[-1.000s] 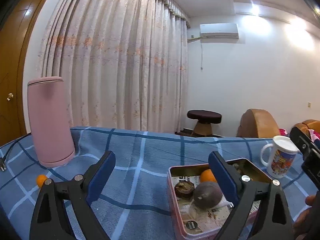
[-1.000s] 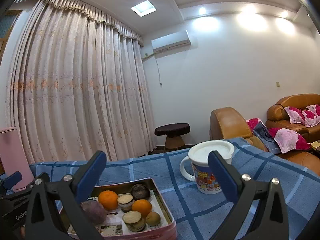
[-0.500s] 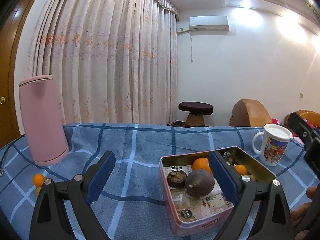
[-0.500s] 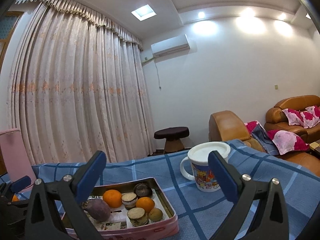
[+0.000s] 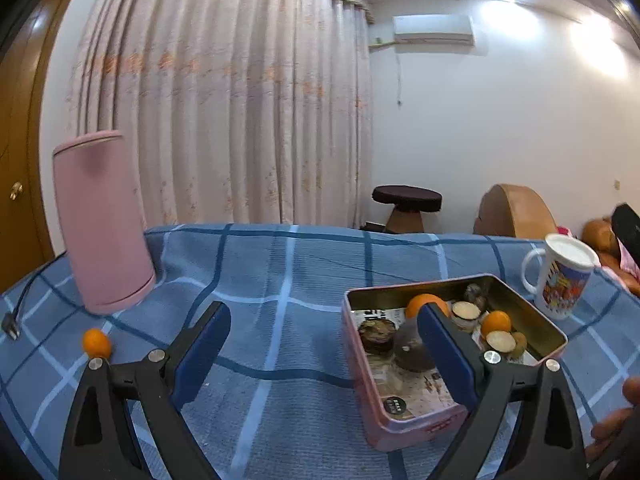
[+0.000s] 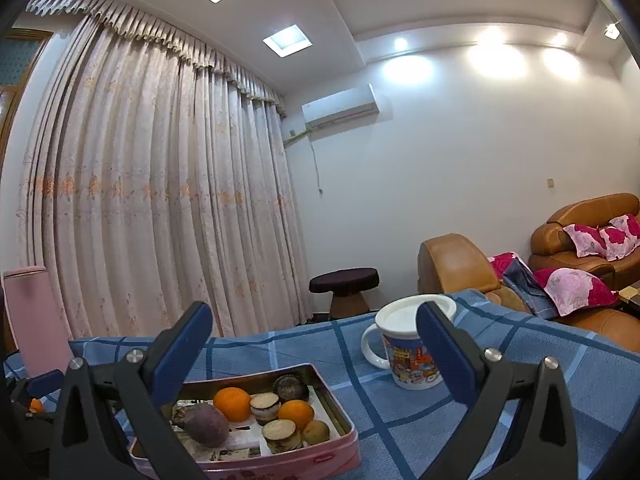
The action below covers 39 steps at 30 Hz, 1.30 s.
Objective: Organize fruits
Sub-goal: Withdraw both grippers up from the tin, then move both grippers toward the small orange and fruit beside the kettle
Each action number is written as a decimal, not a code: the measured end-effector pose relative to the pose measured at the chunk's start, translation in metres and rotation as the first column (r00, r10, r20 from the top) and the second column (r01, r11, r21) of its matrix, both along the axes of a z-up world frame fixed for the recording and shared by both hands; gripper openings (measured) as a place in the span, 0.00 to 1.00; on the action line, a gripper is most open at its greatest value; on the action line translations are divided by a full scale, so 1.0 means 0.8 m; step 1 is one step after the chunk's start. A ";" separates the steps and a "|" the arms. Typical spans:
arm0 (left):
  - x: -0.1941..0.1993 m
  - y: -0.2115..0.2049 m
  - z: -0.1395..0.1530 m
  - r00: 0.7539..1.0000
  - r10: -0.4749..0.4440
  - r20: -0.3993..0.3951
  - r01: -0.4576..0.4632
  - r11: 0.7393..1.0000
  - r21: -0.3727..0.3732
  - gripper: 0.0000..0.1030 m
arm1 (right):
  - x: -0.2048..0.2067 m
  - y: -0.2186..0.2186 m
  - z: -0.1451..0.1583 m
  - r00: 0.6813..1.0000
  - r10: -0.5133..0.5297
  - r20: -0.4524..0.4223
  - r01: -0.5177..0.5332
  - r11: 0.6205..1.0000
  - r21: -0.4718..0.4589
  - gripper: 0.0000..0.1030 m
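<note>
A pink tin box [image 5: 362, 364] [image 6: 344, 416] lies on the blue checked cloth. It holds two oranges [image 6: 232, 403], a dark purple fruit [image 6: 206, 423] and several cut brown fruits. One small orange [image 5: 96, 342] lies loose on the cloth, left of the box, near the pink kettle. My left gripper [image 5: 324, 344] is open and empty, above the cloth just left of the box. My right gripper [image 6: 314, 344] is open and empty, raised over the box's right end.
A tall pink kettle [image 5: 102, 220] stands at the far left with a black cable [image 5: 24, 300]. A white printed mug [image 6: 408, 344] [image 5: 560, 276] stands right of the box. A stool [image 6: 344, 288] and brown sofas [image 6: 588, 232] lie beyond the table.
Both grippers have drawn back and risen a little from the box. The left wrist view has swung so the box and the loose orange sit fuller in view. Both stay open.
</note>
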<state>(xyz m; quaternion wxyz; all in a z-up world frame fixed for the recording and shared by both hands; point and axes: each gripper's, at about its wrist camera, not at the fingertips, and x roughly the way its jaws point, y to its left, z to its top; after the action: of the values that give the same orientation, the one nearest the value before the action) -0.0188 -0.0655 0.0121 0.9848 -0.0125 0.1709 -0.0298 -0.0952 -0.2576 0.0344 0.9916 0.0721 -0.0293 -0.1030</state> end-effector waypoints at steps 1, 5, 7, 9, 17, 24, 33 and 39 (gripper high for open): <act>-0.001 0.002 -0.001 1.000 0.003 -0.002 -0.003 1.000 -0.005 0.93 | 0.000 0.000 0.000 1.000 -0.003 0.005 0.003 1.000 -0.003 1.00; -0.003 0.010 -0.001 1.000 0.011 -0.001 -0.011 1.000 -0.018 0.93 | -0.005 0.005 0.000 1.000 -0.016 0.023 0.016 1.000 -0.024 1.00; -0.001 0.019 -0.002 1.000 0.010 -0.016 -0.010 1.000 -0.027 0.93 | -0.005 0.007 0.000 1.000 -0.014 0.023 0.015 0.999 -0.029 1.00; 0.000 0.028 -0.002 1.000 0.012 -0.027 -0.013 0.999 -0.029 0.93 | -0.002 0.008 0.000 1.000 -0.016 0.015 0.016 0.999 -0.032 1.00; -0.001 0.081 0.000 0.999 0.050 0.013 -0.050 0.998 0.047 0.93 | 0.015 0.020 -0.007 0.996 0.010 -0.092 -0.002 0.996 0.084 1.00; 0.006 0.125 -0.004 0.996 0.092 0.011 -0.093 0.994 0.058 0.93 | 0.023 0.070 -0.007 0.992 0.066 -0.109 -0.059 0.996 0.066 1.00; 0.018 0.168 -0.007 0.991 0.132 -0.006 -0.131 0.988 0.075 0.93 | 0.049 0.145 -0.011 0.970 0.178 -0.164 -0.167 0.983 0.082 1.00; 0.031 0.198 -0.010 0.988 0.149 -0.047 -0.144 0.985 0.098 0.93 | 0.064 0.180 -0.016 0.952 0.233 -0.199 -0.219 0.972 0.091 1.00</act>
<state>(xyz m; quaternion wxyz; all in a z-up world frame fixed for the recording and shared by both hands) 0.0060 0.0931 0.0038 0.9788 0.0204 0.1972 0.0513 -0.0437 -0.1137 0.0220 0.9914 0.0976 0.0866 0.0032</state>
